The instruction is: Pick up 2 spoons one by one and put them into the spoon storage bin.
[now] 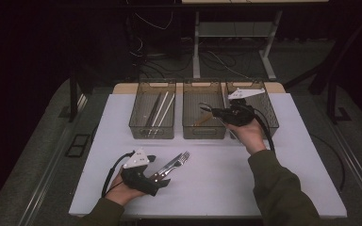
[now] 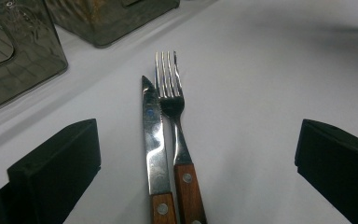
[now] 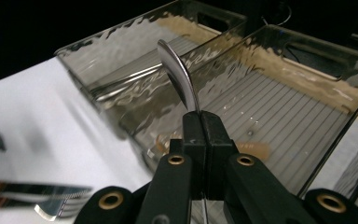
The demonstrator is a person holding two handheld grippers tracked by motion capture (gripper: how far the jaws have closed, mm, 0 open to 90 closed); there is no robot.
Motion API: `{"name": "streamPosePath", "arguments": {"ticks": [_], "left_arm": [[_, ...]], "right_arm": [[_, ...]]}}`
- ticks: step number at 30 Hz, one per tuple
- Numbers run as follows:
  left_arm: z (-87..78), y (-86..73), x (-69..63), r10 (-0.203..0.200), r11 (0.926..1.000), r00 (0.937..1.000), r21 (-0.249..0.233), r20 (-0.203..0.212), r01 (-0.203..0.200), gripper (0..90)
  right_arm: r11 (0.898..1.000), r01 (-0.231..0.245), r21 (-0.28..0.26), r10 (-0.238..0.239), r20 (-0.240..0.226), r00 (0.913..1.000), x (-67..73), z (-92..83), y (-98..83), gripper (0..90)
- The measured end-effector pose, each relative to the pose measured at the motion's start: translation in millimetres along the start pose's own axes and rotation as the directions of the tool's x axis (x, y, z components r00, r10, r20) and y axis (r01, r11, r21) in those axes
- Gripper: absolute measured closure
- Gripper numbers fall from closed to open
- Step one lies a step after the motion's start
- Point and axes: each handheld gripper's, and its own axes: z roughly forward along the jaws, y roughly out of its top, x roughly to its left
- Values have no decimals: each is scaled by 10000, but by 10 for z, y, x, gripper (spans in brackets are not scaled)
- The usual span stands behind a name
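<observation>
1. Your right gripper (image 3: 200, 122) hides the handle of the spoon (image 3: 177, 70) between its pads.
2. The knife (image 2: 153, 140) and fork (image 2: 175, 121) handles run off the bottom edge.
3. The nearest tray wall (image 3: 121, 107) is blurred.

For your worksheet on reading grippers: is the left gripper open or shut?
Open. In the left gripper view its two black jaws stand far apart, with the knife and fork lying untouched on the table between them.

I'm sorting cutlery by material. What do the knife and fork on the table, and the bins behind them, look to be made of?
Knife and fork: polished metal, probably steel, since both mirror the light; their handles look like brown wood with metal rivets. Bins: likely clear smoked plastic, see-through with a ribbed floor, though tinted glass can't be ruled out.
</observation>
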Motion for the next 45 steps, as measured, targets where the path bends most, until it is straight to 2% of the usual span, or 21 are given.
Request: {"name": "streamPosePath", "arguments": {"ticks": [3, 18, 25, 32, 36, 39, 41, 42, 43, 45], "left_arm": [[-2, 1, 1, 23, 10000, 10000, 28, -13, -23, 0], [-10, 12, -10, 36, 10000, 9999, -68, 94, -35, 0], [-14, 17, -5, 82, 9999, 9999, -95, 117, -81, 0], [-24, 22, 0, 204, 9997, 9997, -96, 140, -203, 0], [-16, 19, -6, 96, 9998, 9998, -187, 198, -92, 0], [-22, 19, -3, 166, 9998, 9997, -136, 187, -164, 0], [-24, 21, -4, 175, 9998, 9997, -93, 183, -173, 0], [-25, 21, -4, 187, 9998, 9997, -86, 182, -185, 0], [-24, 21, -4, 185, 9998, 9997, -93, 186, -183, 0], [-25, 22, 1, 258, 9996, 9995, -69, 164, -257, 0]], "right_arm": [[9997, -180, -191, 182, 145, 9997, -30, 59, 80, 900], [9944, -1023, -266, 1040, 693, 9922, -222, 317, 410, 900], [9923, -1178, -384, 1208, 908, 9885, -271, 451, 517, 900], [9896, -1393, -348, 1420, 942, 9854, -305, 620, 506, 900], [9882, -1534, -29, 1528, 1113, 9820, -329, 715, 436, 900], [9862, -1621, 336, 1559, 1407, 9777, -327, 782, 376, 900], [9853, -1582, 652, 1452, 1700, 9747, -328, 809, 346, 877], [9849, -1534, 802, 1357, 1924, 9719, -322, 820, 330, 780], [9833, -1607, 857, 1413, 1971, 9701, -321, 823, 324, 734], [9847, -1455, 955, 1238, 2036, 9712, -325, 811, 311, 657]]}}
